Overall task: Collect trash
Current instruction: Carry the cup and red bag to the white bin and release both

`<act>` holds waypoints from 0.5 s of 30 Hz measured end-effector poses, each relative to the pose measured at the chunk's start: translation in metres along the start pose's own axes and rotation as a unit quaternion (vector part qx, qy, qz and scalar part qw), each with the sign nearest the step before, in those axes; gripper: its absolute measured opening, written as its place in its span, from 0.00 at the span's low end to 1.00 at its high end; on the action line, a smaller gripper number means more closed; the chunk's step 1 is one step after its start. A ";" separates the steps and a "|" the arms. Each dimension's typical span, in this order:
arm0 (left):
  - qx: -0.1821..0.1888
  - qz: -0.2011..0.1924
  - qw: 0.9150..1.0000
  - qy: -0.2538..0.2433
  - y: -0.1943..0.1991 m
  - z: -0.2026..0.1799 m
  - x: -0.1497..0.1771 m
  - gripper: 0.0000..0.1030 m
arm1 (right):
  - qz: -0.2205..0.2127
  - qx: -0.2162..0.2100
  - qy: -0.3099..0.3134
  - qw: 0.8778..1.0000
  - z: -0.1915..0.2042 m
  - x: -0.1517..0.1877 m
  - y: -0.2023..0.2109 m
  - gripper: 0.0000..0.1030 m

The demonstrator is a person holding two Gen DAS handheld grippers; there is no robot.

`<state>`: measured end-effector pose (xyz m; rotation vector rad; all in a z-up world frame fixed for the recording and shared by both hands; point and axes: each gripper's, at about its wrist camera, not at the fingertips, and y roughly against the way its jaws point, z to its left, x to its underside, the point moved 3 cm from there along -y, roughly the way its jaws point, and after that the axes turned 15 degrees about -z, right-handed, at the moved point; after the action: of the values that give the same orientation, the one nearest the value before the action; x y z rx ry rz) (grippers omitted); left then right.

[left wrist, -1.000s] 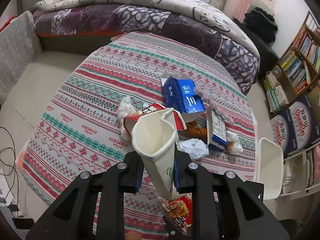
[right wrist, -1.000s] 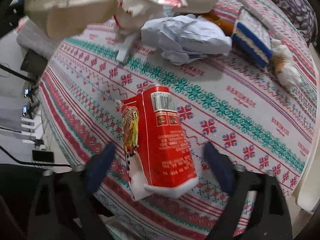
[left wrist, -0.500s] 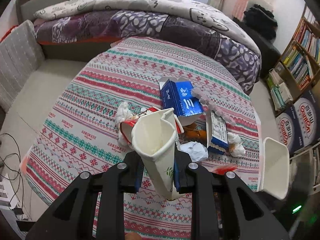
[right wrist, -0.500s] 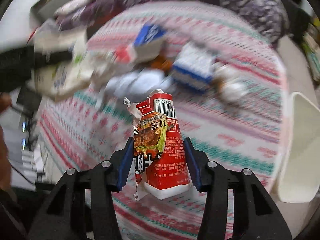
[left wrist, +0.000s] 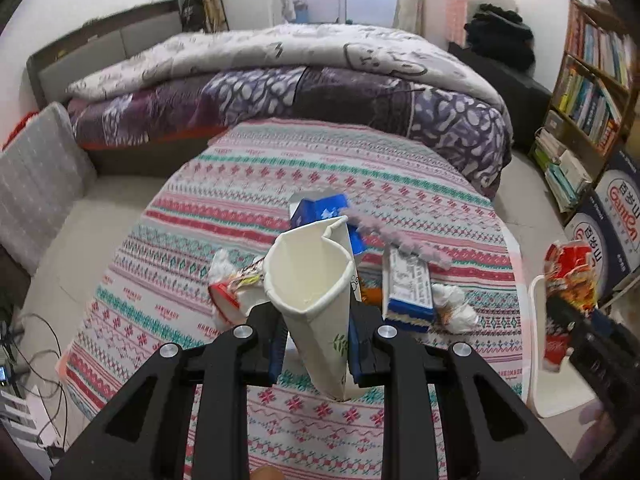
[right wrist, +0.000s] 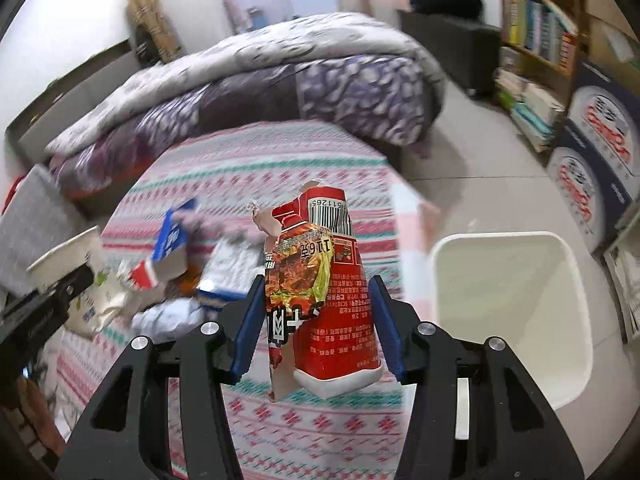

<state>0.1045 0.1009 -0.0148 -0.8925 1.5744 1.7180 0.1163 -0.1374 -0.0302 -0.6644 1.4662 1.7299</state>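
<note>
Left wrist view: the left hand-held gripper [left wrist: 316, 344] is clamped on a crushed paper cup [left wrist: 310, 280]; cartons and tissues litter the table [left wrist: 240, 184].

Right wrist view: the right hand-held gripper [right wrist: 318, 320] grips a red snack packet [right wrist: 324, 296] beside the seemingly empty white bin [right wrist: 512, 320]; most collecting remains.

Near counter [right wrist: 304, 432] lies bare, open for passing. Farther in, the litter pile [left wrist: 408, 292] blocks the middle. The white bin [right wrist: 512, 320] stands open just beside the counter.

Your left gripper [left wrist: 316, 346] tilts steeply downward, blue pads pinched tight on the squashed paper cup [left wrist: 314, 292] standing up between them. Your right gripper [right wrist: 318, 332] points down too (also visible at the left camera's far right edge), jaws clamped on the red snack packet [right wrist: 320, 292].
</note>
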 end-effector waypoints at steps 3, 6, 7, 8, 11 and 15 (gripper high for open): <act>0.000 -0.015 1.000 -0.007 0.002 -0.012 -0.003 0.24 | -0.012 0.025 -0.016 0.999 -0.015 0.007 0.007 0.48; 0.001 -0.031 0.999 -0.017 0.004 -0.028 -0.006 0.24 | -0.022 0.050 -0.030 0.998 -0.032 0.010 0.012 0.48; 0.002 -0.035 0.999 -0.020 0.004 -0.032 -0.005 0.24 | -0.024 0.059 -0.035 0.997 -0.039 0.010 0.012 0.48; 0.002 -0.039 0.999 -0.022 0.004 -0.037 -0.005 0.24 | -0.026 0.069 -0.042 0.996 -0.047 0.009 0.013 0.48; 0.007 -0.049 0.998 -0.031 0.005 -0.053 -0.005 0.24 | -0.029 0.096 -0.057 0.993 -0.068 0.010 0.017 0.48; 0.019 -0.055 0.997 -0.047 0.005 -0.076 -0.003 0.24 | -0.030 0.125 -0.074 0.989 -0.093 0.010 0.019 0.49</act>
<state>0.1070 0.0246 -0.0140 -0.8509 1.4639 1.6232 0.0876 -0.2272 -0.0459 -0.4336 1.5115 1.4843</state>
